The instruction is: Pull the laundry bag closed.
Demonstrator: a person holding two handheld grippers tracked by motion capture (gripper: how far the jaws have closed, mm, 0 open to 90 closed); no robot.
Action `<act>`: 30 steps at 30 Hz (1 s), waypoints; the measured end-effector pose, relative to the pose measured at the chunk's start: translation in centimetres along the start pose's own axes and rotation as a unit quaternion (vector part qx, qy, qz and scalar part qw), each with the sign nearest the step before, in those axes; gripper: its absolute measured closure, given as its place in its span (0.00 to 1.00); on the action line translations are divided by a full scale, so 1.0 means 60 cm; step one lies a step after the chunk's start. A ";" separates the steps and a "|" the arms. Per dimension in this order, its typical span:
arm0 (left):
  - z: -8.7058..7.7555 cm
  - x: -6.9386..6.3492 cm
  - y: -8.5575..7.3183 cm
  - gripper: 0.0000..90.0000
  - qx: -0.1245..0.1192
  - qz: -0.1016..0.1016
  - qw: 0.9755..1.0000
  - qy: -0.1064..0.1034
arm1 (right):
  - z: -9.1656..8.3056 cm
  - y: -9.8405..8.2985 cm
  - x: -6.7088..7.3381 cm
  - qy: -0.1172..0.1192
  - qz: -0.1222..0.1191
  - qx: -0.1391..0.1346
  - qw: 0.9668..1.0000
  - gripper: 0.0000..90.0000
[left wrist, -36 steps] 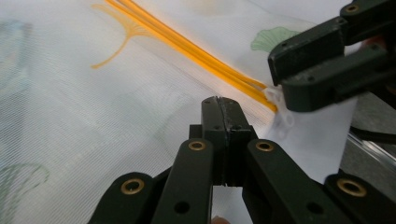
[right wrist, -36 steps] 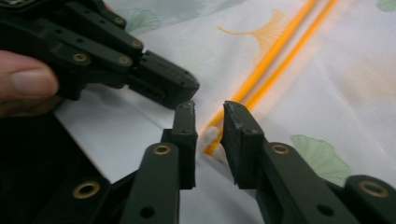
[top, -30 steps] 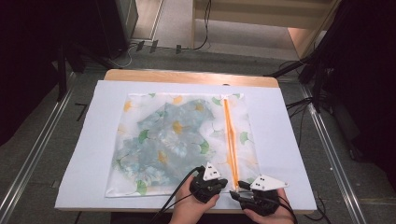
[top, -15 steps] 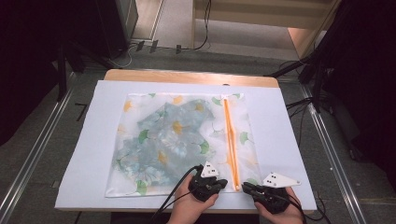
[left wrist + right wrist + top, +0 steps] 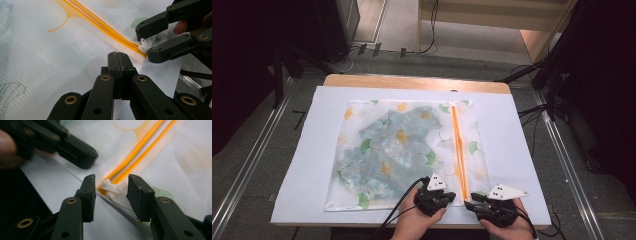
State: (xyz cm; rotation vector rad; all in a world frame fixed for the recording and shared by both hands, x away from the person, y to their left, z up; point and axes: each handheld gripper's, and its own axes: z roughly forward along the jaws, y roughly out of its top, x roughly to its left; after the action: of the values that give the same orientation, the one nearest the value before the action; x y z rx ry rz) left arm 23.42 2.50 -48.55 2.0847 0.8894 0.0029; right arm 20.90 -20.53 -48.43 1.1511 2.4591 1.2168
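**A:** From the high view, where does the mesh bag (image 5: pixel 407 152) lie?

**B:** Flat on the white sheet (image 5: pixel 312 150) covering the tabletop, its orange zipper (image 5: pixel 458 145) running toward the near edge. The left gripper (image 5: pixel 447 194) and right gripper (image 5: pixel 469 204) sit at that near edge, either side of the zipper's end.

**A:** And the left gripper view?

**B:** Its jaws are pressed together at the bag's near hem; whether they pinch the mesh I cannot tell. The white zipper pull (image 5: pixel 143 47) lies just beyond them.

**A:** The right gripper view?

**B:** Its jaws, just opening, stand part-way apart with the zipper pull (image 5: pixel 112 187) between them, untouched by either pad.
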 end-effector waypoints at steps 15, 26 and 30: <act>0.000 0.000 0.000 1.00 0.001 0.003 1.000 0.001 | -0.018 0.000 0.006 0.024 0.001 0.008 1.000 0.98; 0.000 0.000 0.000 0.99 0.001 0.003 1.000 0.000 | -0.005 -0.003 0.009 0.077 0.004 0.029 0.997 0.90; 0.000 -0.001 0.000 0.99 0.001 0.004 1.000 0.000 | -0.018 0.005 0.015 0.072 -0.007 -0.018 0.997 0.95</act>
State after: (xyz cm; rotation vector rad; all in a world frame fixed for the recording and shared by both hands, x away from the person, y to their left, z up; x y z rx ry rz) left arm 23.39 2.50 -48.52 2.0909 0.8818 0.0059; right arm 19.95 -20.44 -47.37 1.0701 2.5313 1.3787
